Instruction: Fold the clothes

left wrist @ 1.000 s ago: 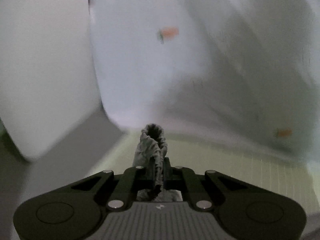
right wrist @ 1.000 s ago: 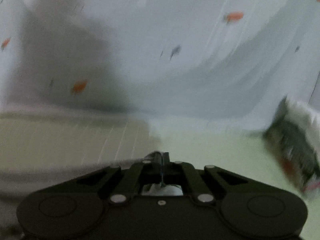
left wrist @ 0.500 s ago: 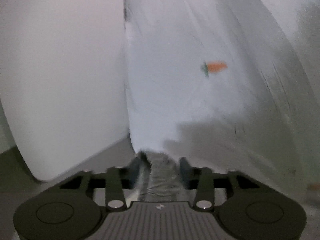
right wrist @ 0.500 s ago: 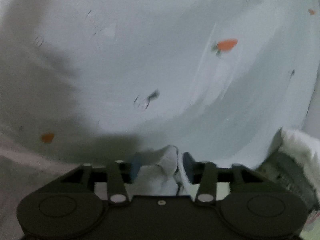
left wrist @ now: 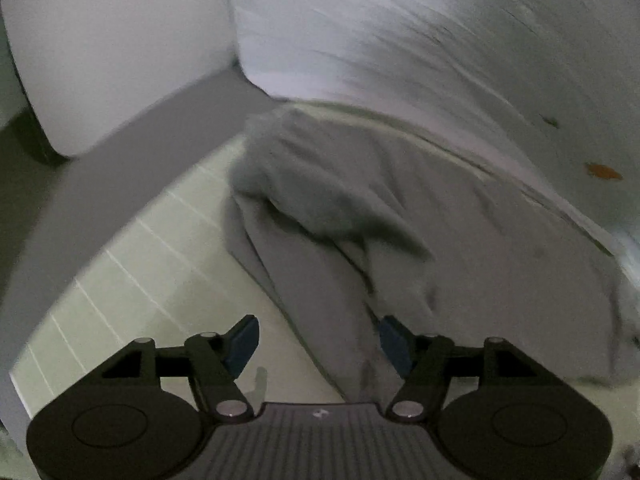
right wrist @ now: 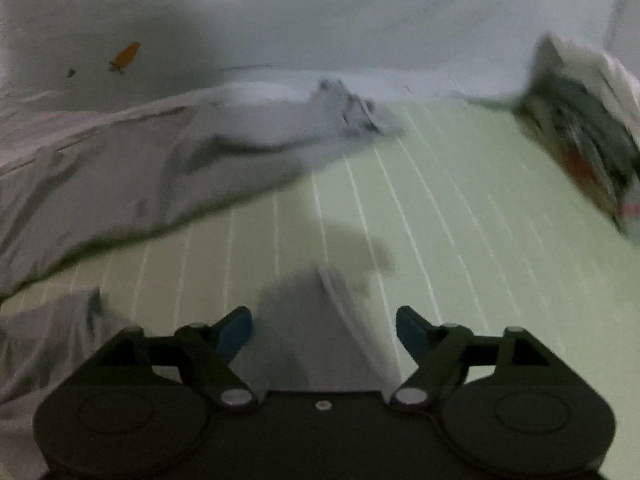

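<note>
A grey garment (left wrist: 420, 248) lies crumpled on the pale green striped sheet (left wrist: 132, 264). My left gripper (left wrist: 318, 344) is open, its jaws wide apart, with the garment's near edge lying loose between them. In the right wrist view the same grey garment (right wrist: 132, 176) stretches across the left side, and a loose flap of it (right wrist: 320, 320) lies between the open jaws of my right gripper (right wrist: 324, 330). Neither gripper holds anything.
A white quilt with small orange carrot prints (left wrist: 460, 52) (right wrist: 320, 12) is bunched behind the garment. A white pillow or panel (left wrist: 112, 40) stands at the far left. A dark patterned folded item (right wrist: 580, 128) lies at the right on the sheet (right wrist: 460, 216).
Both grippers have opened and let go of the grey garment. It has dropped onto the sheet, and both grippers have pulled back from it.
</note>
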`<state>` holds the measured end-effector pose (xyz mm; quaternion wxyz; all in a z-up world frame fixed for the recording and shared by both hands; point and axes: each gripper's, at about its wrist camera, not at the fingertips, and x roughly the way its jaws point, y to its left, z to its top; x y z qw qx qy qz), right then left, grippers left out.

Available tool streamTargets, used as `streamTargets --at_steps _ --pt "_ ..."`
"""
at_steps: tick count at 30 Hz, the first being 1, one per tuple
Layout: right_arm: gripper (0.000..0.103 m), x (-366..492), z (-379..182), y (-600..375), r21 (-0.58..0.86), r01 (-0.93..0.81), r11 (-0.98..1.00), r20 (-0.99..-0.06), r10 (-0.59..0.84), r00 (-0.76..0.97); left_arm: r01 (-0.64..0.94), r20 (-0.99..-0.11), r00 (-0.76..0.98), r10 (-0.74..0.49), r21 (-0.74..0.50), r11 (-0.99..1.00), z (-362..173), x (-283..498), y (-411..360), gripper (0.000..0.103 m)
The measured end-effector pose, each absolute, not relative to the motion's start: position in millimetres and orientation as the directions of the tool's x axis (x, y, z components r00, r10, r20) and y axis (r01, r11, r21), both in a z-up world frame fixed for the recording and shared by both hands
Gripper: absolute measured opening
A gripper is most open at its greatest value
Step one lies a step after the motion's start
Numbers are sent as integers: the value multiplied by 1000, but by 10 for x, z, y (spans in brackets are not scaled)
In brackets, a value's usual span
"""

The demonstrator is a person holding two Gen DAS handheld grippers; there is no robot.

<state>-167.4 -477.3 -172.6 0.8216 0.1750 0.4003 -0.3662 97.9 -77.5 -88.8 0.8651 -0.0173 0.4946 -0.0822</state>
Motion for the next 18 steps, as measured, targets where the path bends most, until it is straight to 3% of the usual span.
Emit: streamTargets --at_steps 8,9,11,12,13,18 --pt "79 -2048 -1982 -4695 122 823 555 -807 -427 407 238 -836 509 -206 -93 967 -776 546 -980 74" --pt "70 -2088 -1977 -4688 145 816 560 -801 -418 429 237 -837 507 -205 -93 967 -786 479 -963 74" --pt "39 -2152 -1949 -4697 183 802 569 -788 -403 466 226 -842 501 -200 -96 969 -826 407 -937 74" --pt "17 -2186 -1927 -4703 190 798 571 -782 -403 475 215 -845 497 -198 -101 971 -849 388 -915 74" --pt "7 -2220 -1905 -4709 198 795 573 -777 -403 484 202 -846 495 -195 -106 974 -865 372 -888 74" --pt "6 -2551 -1469 -4728 156 832 532 -652 -577 492 124 -841 519 -154 -104 987 -830 308 -693 74"
